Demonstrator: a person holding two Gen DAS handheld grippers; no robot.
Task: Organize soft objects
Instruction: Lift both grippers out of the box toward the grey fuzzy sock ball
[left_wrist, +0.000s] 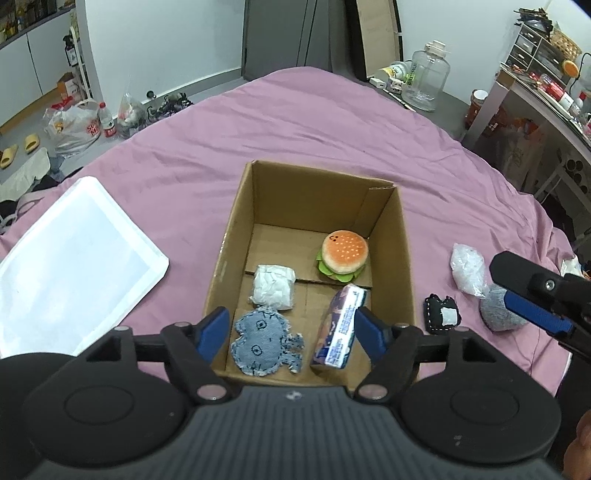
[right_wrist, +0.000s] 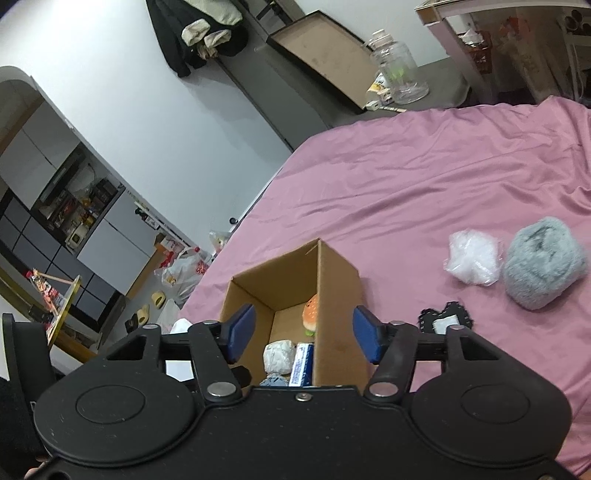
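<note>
Right gripper (right_wrist: 303, 334): jaws spread wide, nothing between the pads. It hangs above the near right corner of the cardboard box (right_wrist: 338, 295), whose right wall runs up between the two fingers. In the left wrist view the right gripper (left_wrist: 532, 295) comes in from the right edge, over the bed beside the box, with one blue pad in front of the grey fuzzy lump (left_wrist: 498, 314).

Left gripper (left_wrist: 290, 332): jaws also wide apart, empty, poised over the near edge of the box, looking down into it.

In the box: denim patch (left_wrist: 264, 341) nearest the left gripper, white wrapped bundle (left_wrist: 273, 290) just beyond it, tissue pack (left_wrist: 340, 326) leaning along the right side, burger plush (left_wrist: 343, 256) at the far right corner.

Loose on the pink bedsheet (left_wrist: 295, 122), all to the right of the box: black patch (right_wrist: 445, 319) closest to the box wall, just past the right finger; grey fuzzy lump (right_wrist: 541, 262) farther out to the right; clear plastic bag of white filling (right_wrist: 472, 258) touching its left side.

Judgement: every remaining piece lies on the right gripper's side, so that arm is nearer. The key offset is rightward and slightly forward. The black patch lies flat, so a pinch on its edge seems likely. The lump looks squashy and easier to take.
</note>
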